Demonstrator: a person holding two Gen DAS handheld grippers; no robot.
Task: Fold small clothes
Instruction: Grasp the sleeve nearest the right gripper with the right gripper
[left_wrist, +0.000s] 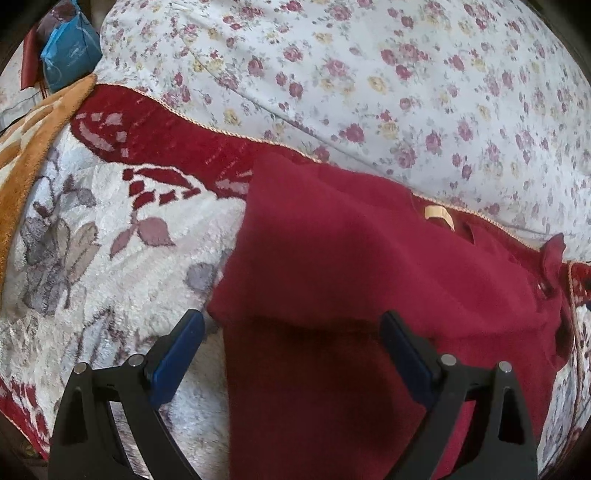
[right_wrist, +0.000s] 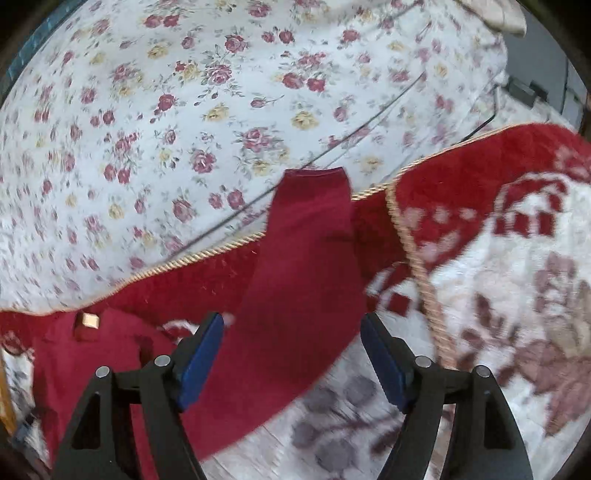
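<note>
**Both hand-held grippers open over a half-folded red garment**

The left hand-held gripper (left_wrist: 291, 332) hangs with its blue pads spread apart above the near part of the red garment (left_wrist: 332, 258), nothing pinched between them. The right hand-held gripper (right_wrist: 291, 334) is likewise spread wide, its pads standing clear on either side of the sleeve (right_wrist: 306, 251) without pressing on it; the cloth lies flat beneath rather than lifted, so I judge it has been let go.

The garment rests on a plush blanket (left_wrist: 92, 229) with a red border and cream flower pattern, spread on a bed. Its far edge lies along the blanket's gold cord trim (right_wrist: 207, 254), with the neck label (left_wrist: 437, 216) showing towards the right in the left wrist view. Beyond the trim is a floral sheet (left_wrist: 369, 74). A fold line crosses the cloth near the left pads, which suggests one side is already turned over the body.

The sleeve stretches far out over the trim, probably laid straight so it can be folded inward next. The open pads fit a regrasp at a fresh edge.
</note>
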